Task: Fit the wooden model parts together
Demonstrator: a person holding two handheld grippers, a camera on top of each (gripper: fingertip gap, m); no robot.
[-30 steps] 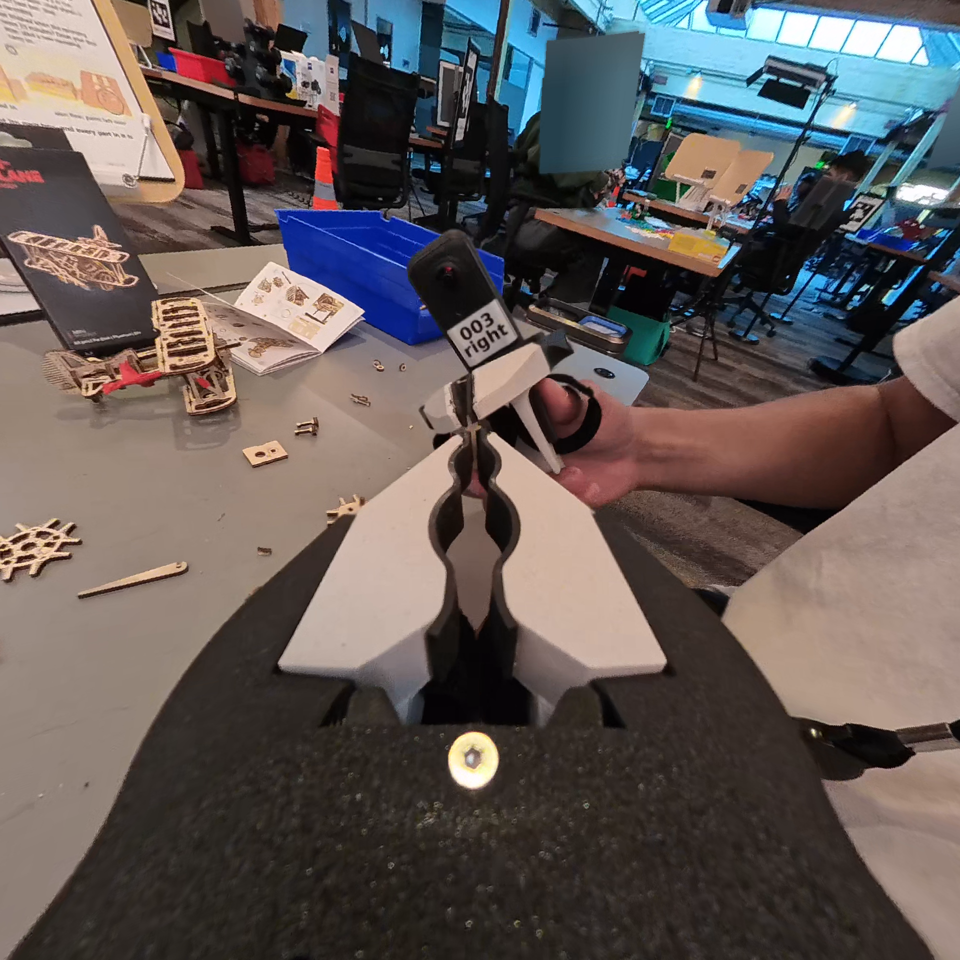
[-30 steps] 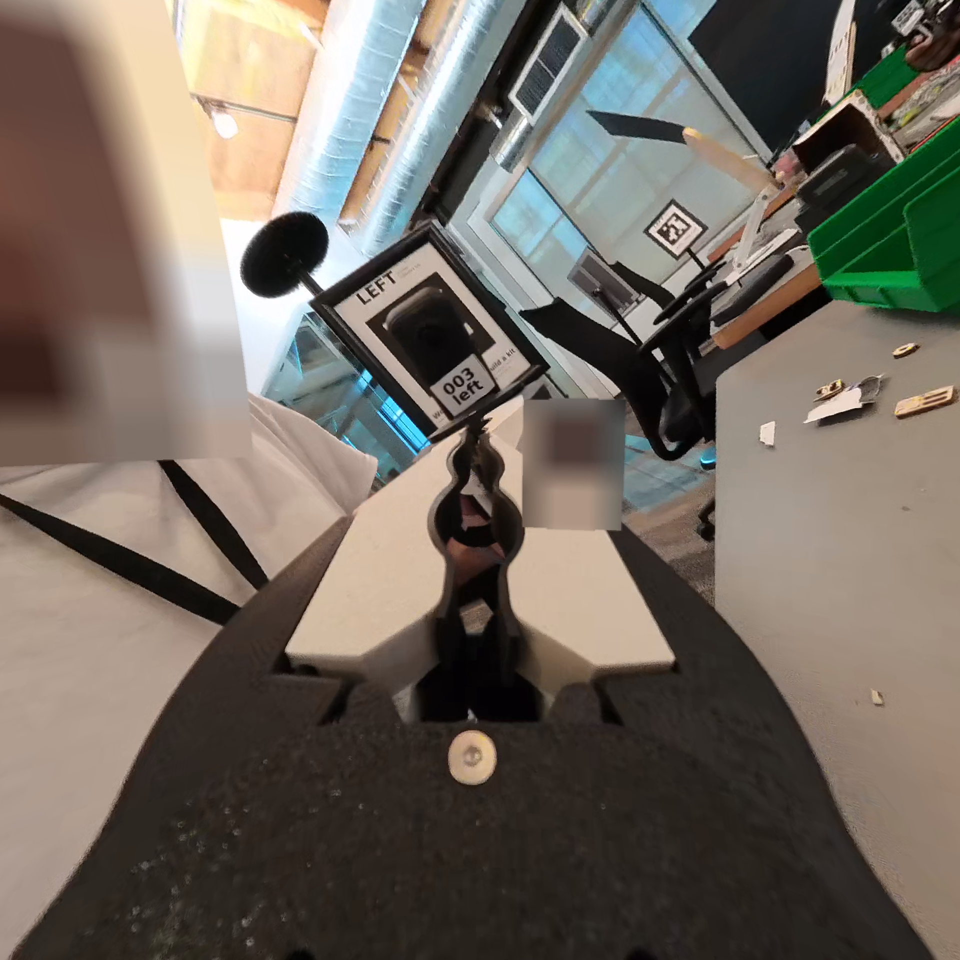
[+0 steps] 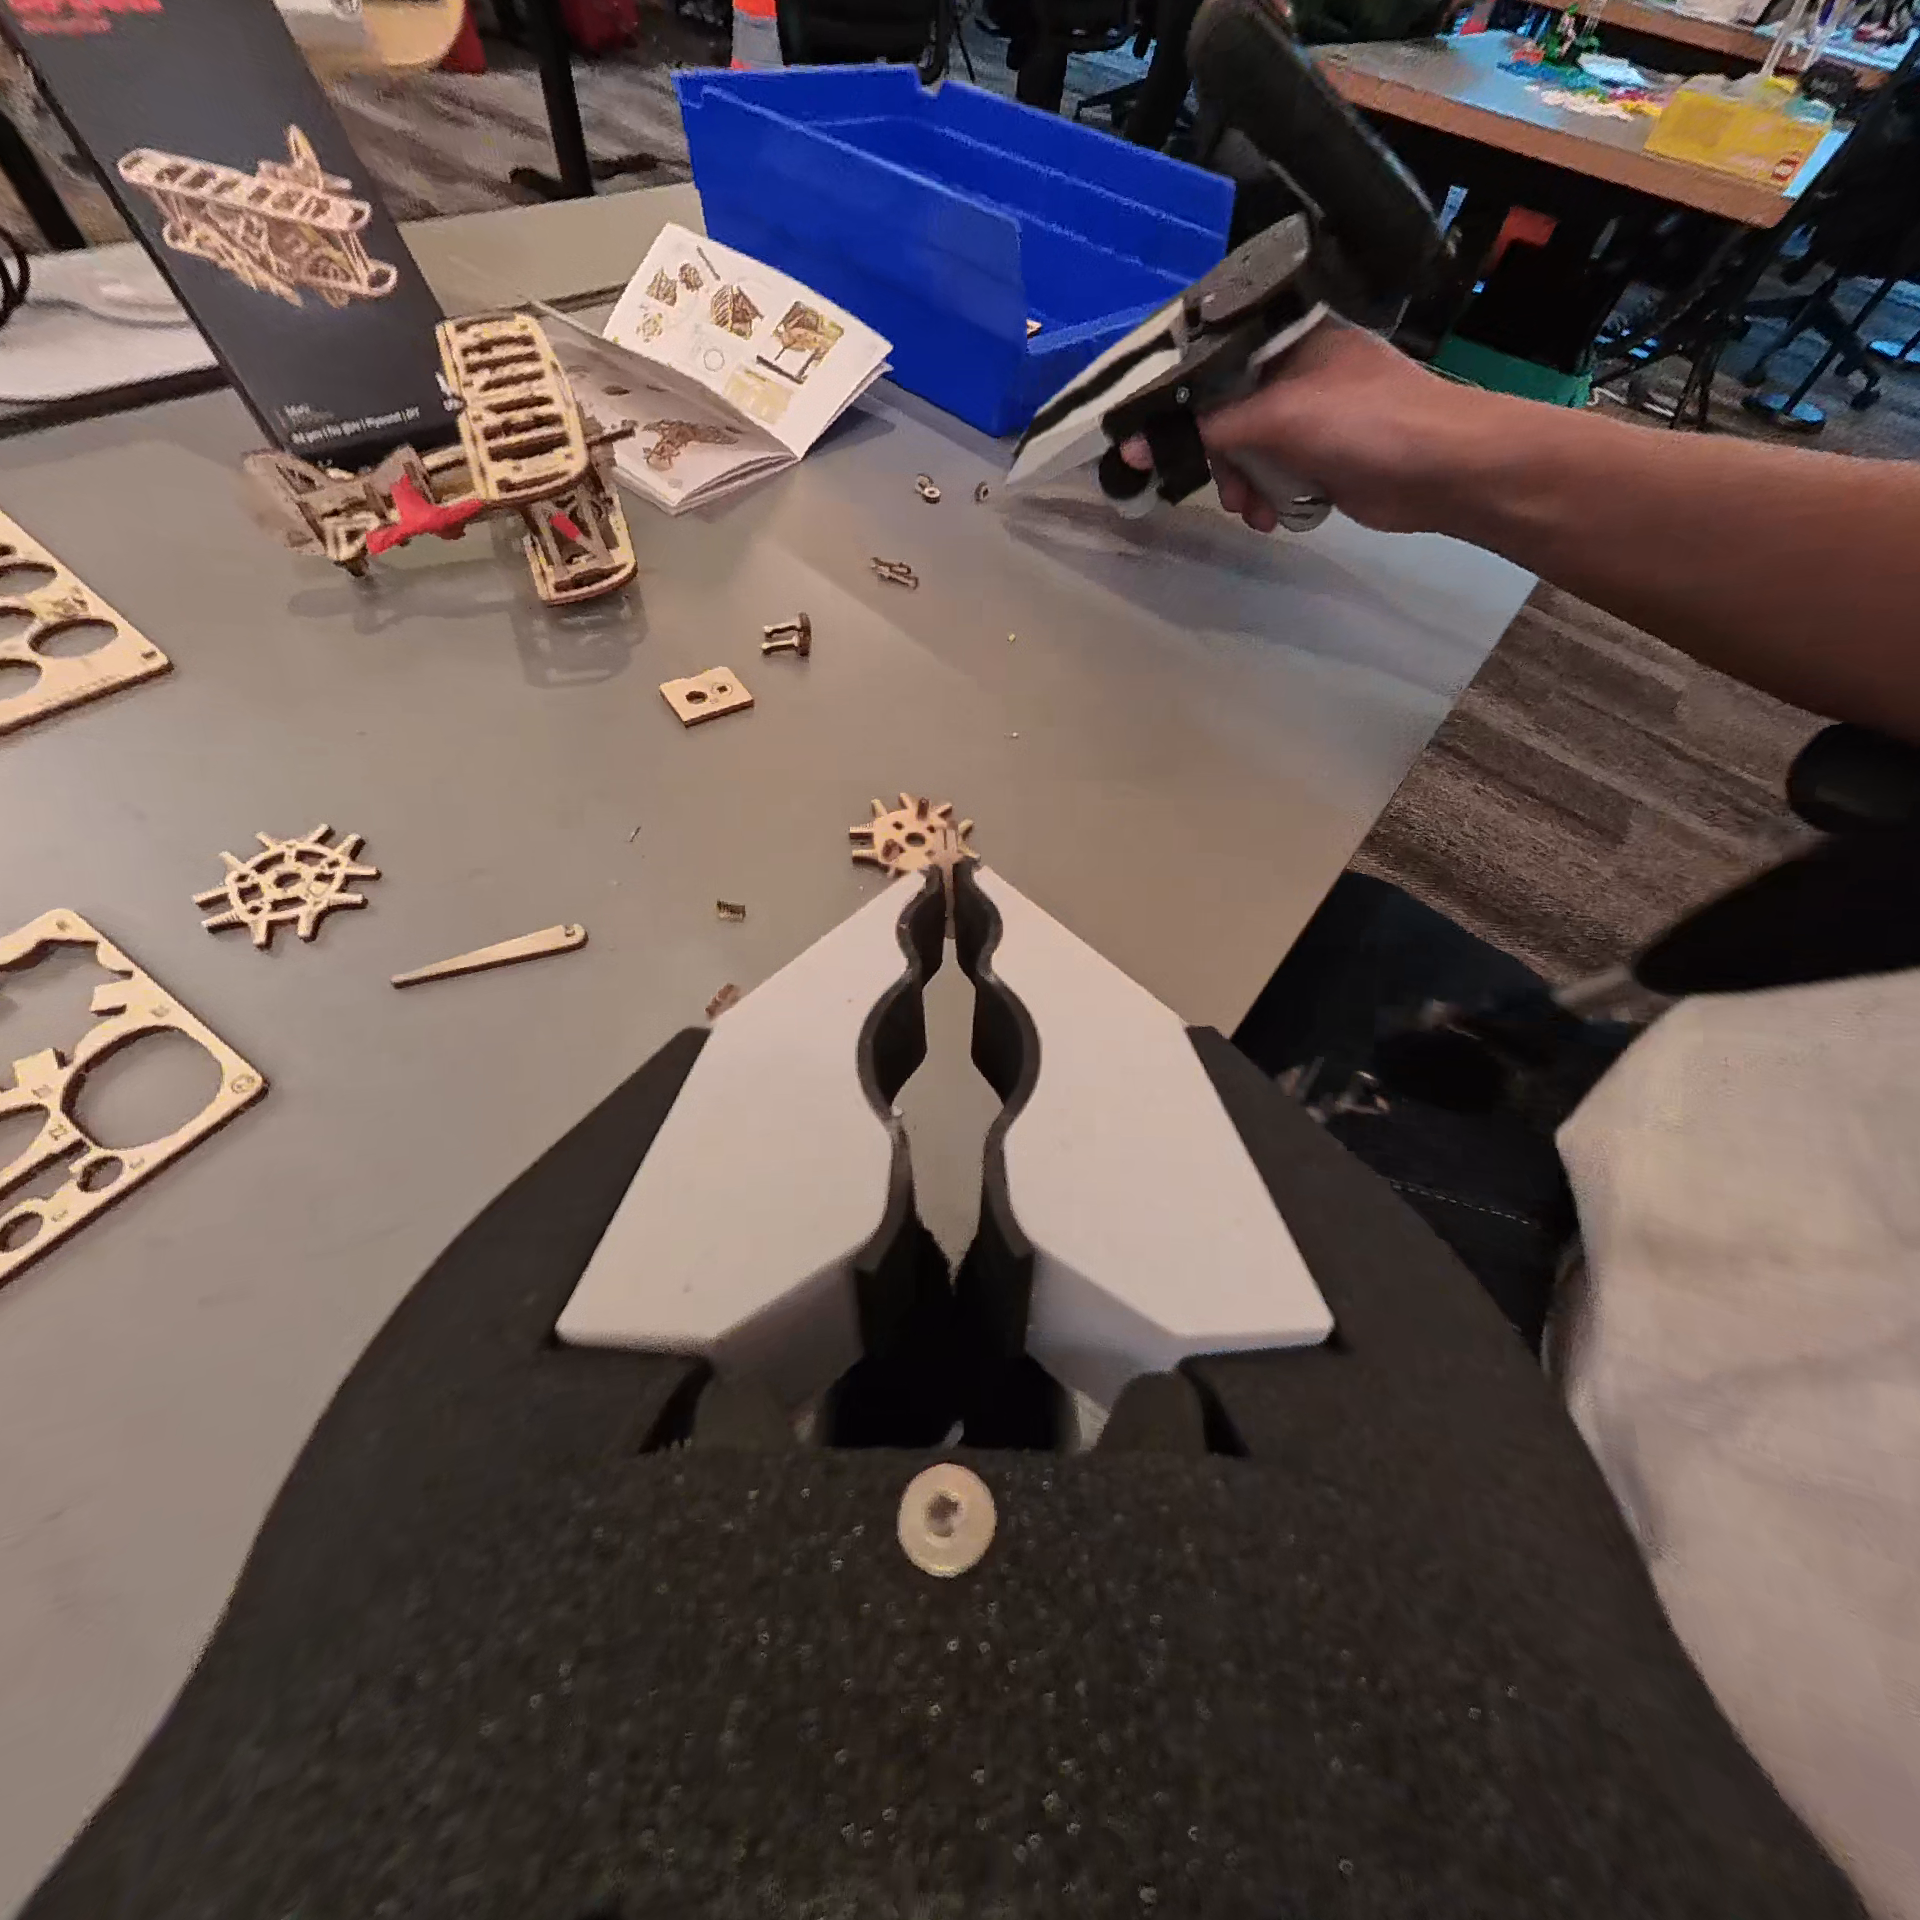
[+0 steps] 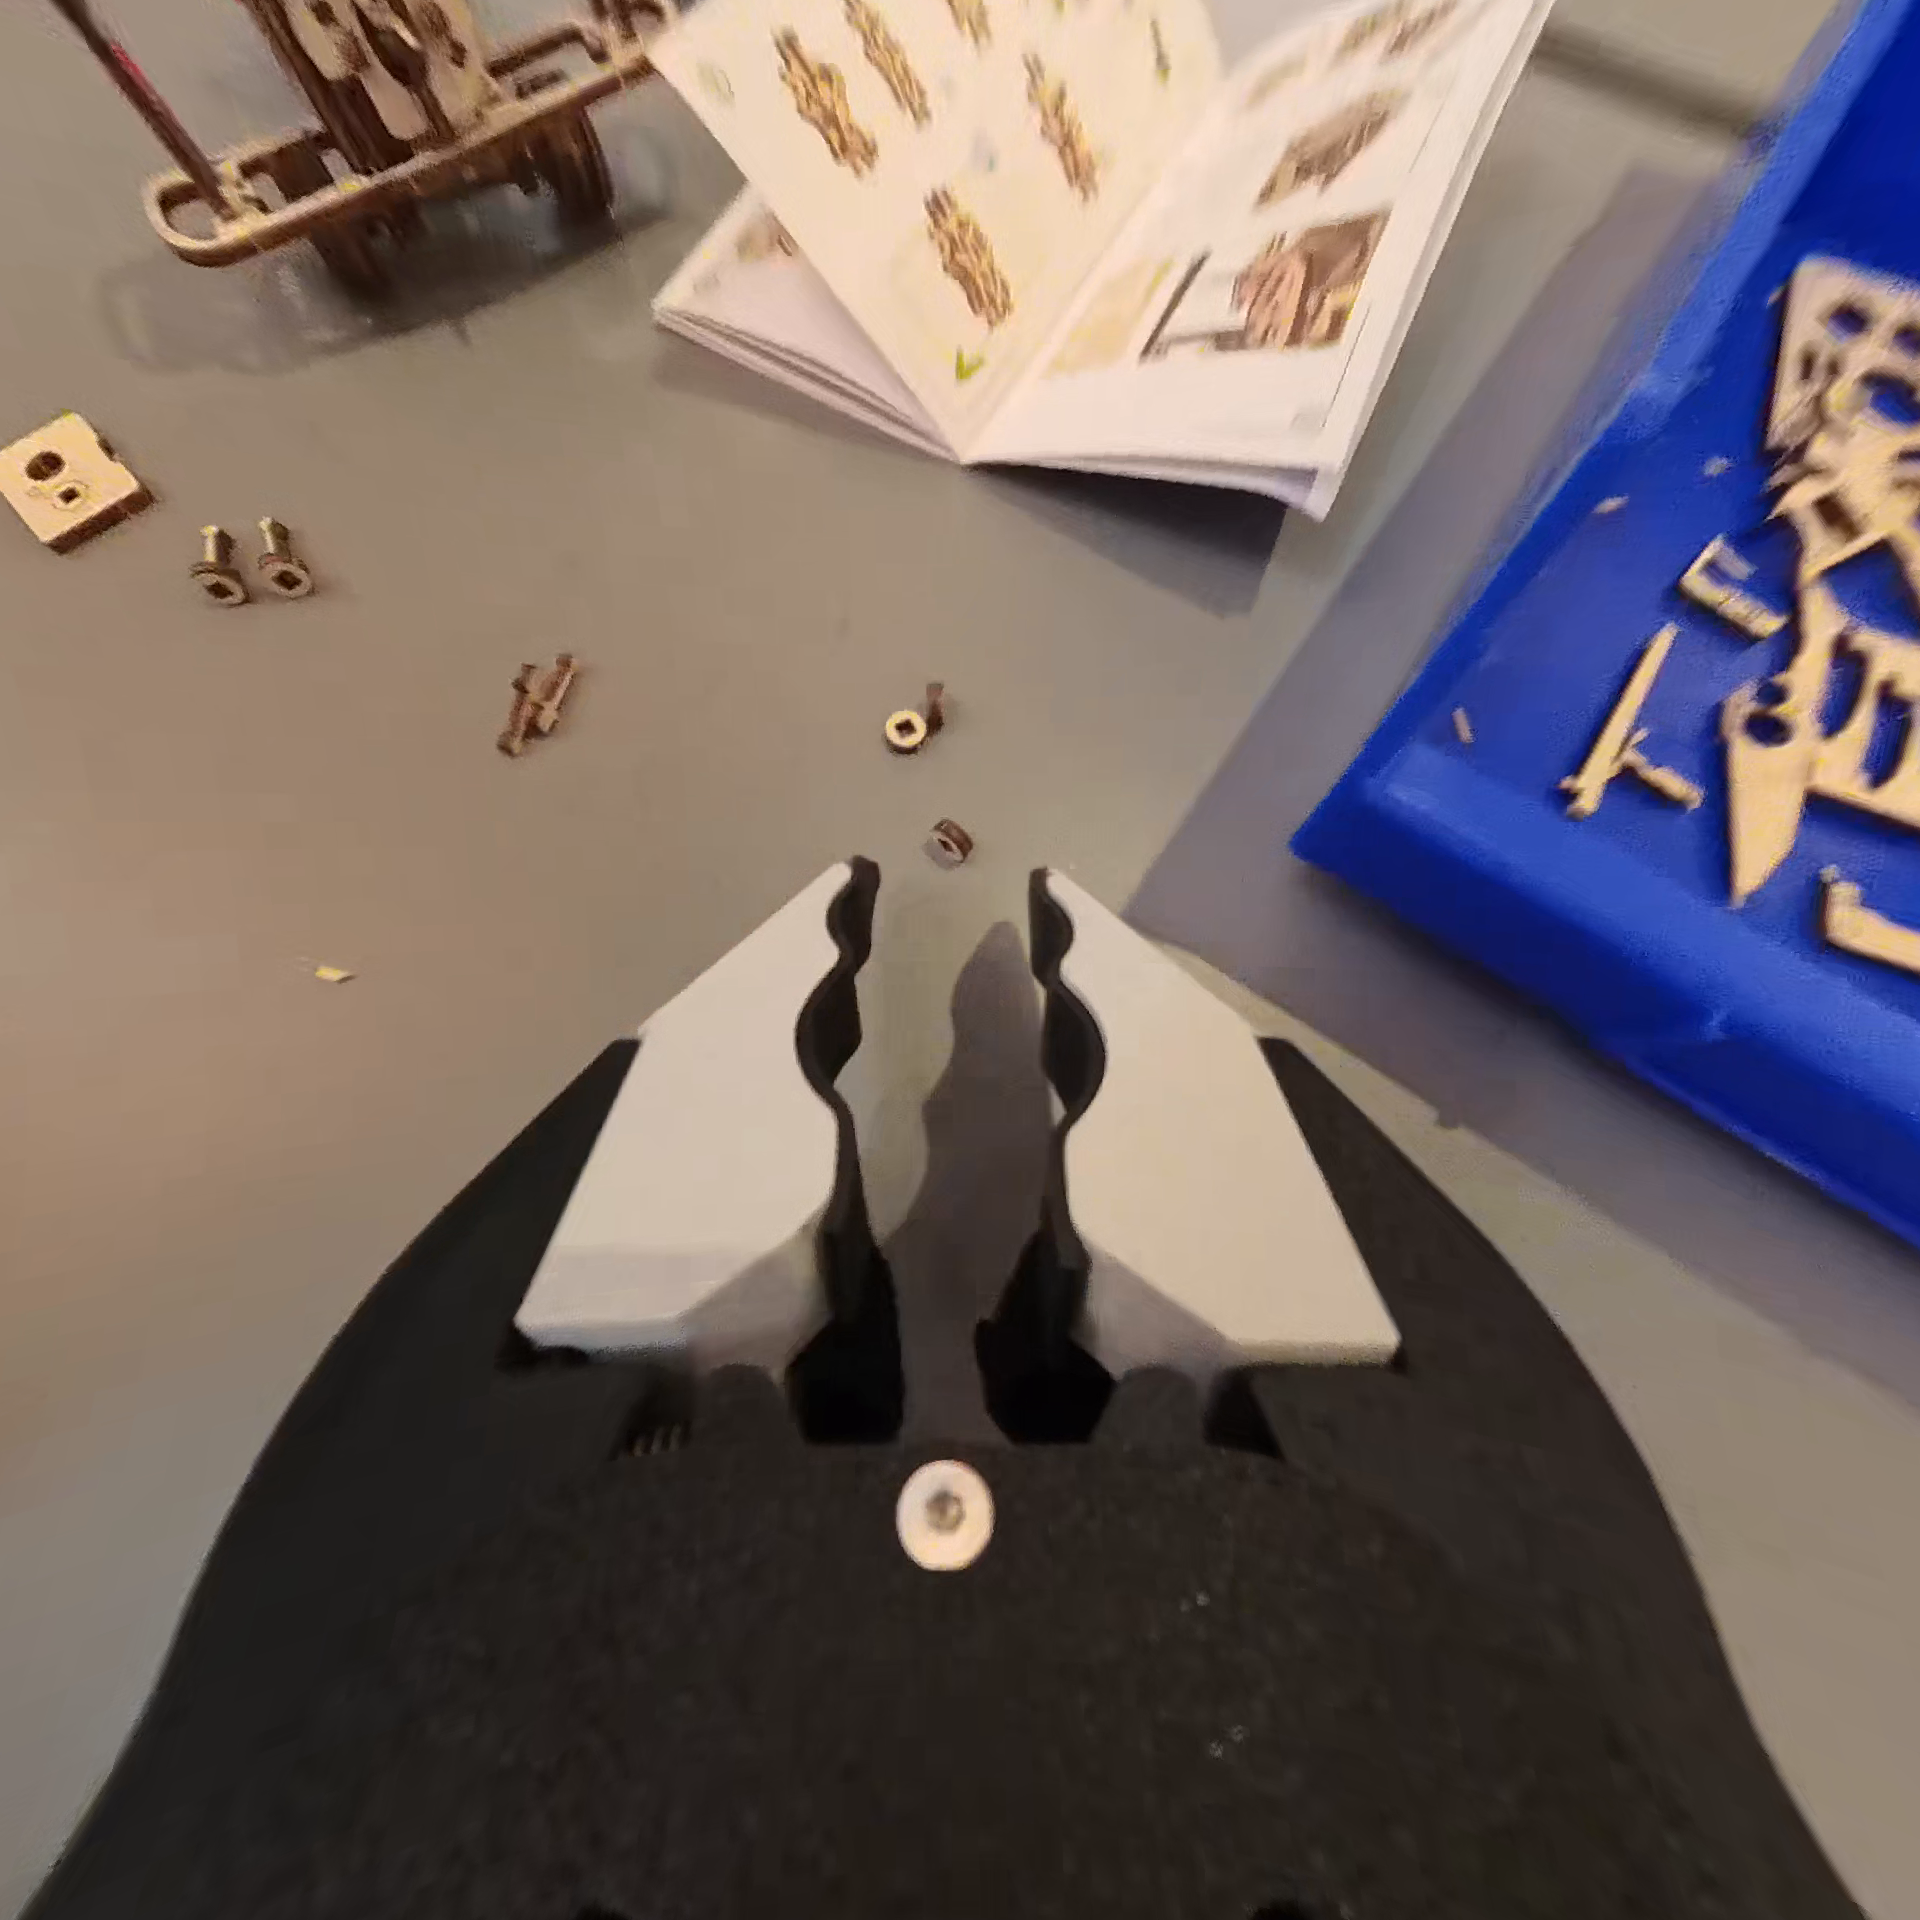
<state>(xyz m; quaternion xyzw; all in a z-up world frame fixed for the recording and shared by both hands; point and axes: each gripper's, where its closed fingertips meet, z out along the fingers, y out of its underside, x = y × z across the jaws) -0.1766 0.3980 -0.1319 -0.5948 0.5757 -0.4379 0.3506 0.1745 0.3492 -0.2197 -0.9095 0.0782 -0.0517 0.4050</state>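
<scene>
My left gripper (image 3: 948,885) is shut on the edge of a small wooden gear (image 3: 914,836) and holds it above the grey table (image 3: 1091,727). My right gripper (image 4: 951,881) is open and empty, low over the table. A small wooden ring (image 4: 949,840) lies just ahead of its fingertips and another ring (image 4: 906,729) lies a little farther. In the left wrist view the right gripper (image 3: 1023,468) is held by a hand at the far right, pointing down at these rings (image 3: 928,488). The part-built wooden plane (image 3: 468,468) stands at the far left.
An open instruction booklet (image 4: 1091,260) and a blue bin (image 4: 1558,935) of wood scraps lie beyond the right gripper. Loose parts on the table: a square plate (image 3: 707,694), pins (image 3: 787,636), a spoked wheel (image 3: 286,883), a thin stick (image 3: 488,954), and punched sheets (image 3: 94,1091). The table edge (image 3: 1382,821) runs at the right. The gap from one gripper's tips to the other's is roughly 35 centimetres. Between my left fingertips and the thin stick (image 3: 488,954) there is roughly 15 centimetres.
The two grippers met tip to tip before. The right gripper has let go, opened and swung down to the table by the rings. The left gripper has tilted down, still holding the gear.
</scene>
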